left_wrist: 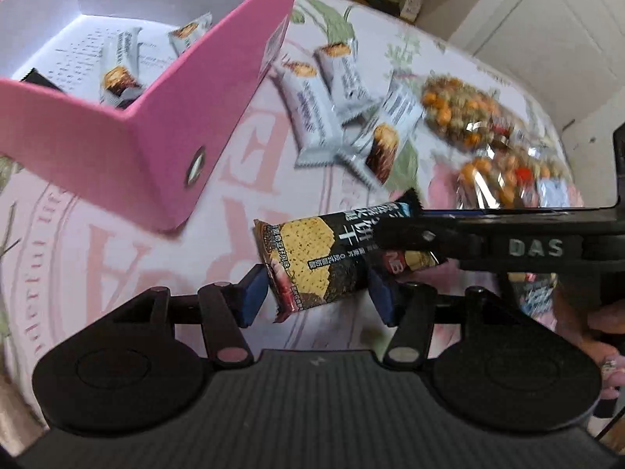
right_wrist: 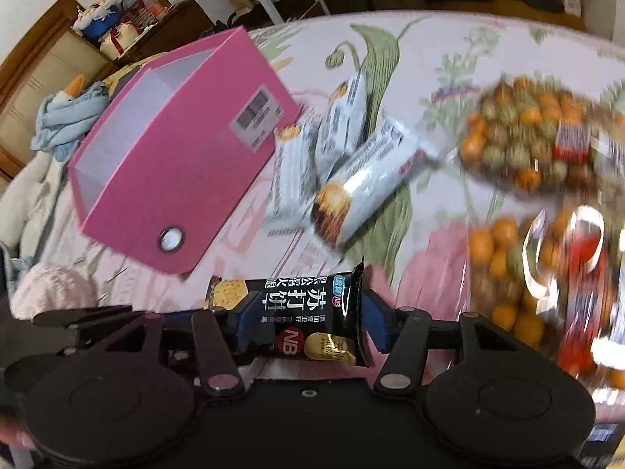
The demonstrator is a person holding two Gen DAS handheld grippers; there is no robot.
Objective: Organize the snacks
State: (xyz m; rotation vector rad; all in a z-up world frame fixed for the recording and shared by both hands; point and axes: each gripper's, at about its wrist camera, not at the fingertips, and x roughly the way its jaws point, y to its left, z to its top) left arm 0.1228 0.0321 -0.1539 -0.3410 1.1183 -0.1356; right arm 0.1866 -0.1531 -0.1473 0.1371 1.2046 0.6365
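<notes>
**Black cracker packet carried between two grippers beside the pink box**

The black foil packet of soda crackers (right_wrist: 312,312) sits crosswise in the right gripper (right_wrist: 308,320), whose blue pads pinch its sides, probably for carrying to the pink cardboard box (left_wrist: 156,125) just beside it. The left gripper (left_wrist: 316,293) straddles the packet's other end; I cannot tell whether it presses. Counted: two white-wrapped bars (left_wrist: 121,70) in the box, three white-wrapped bars (left_wrist: 312,113) on the floral tablecloth (left_wrist: 117,242), two clear bags of coated nuts (right_wrist: 523,136)
</notes>
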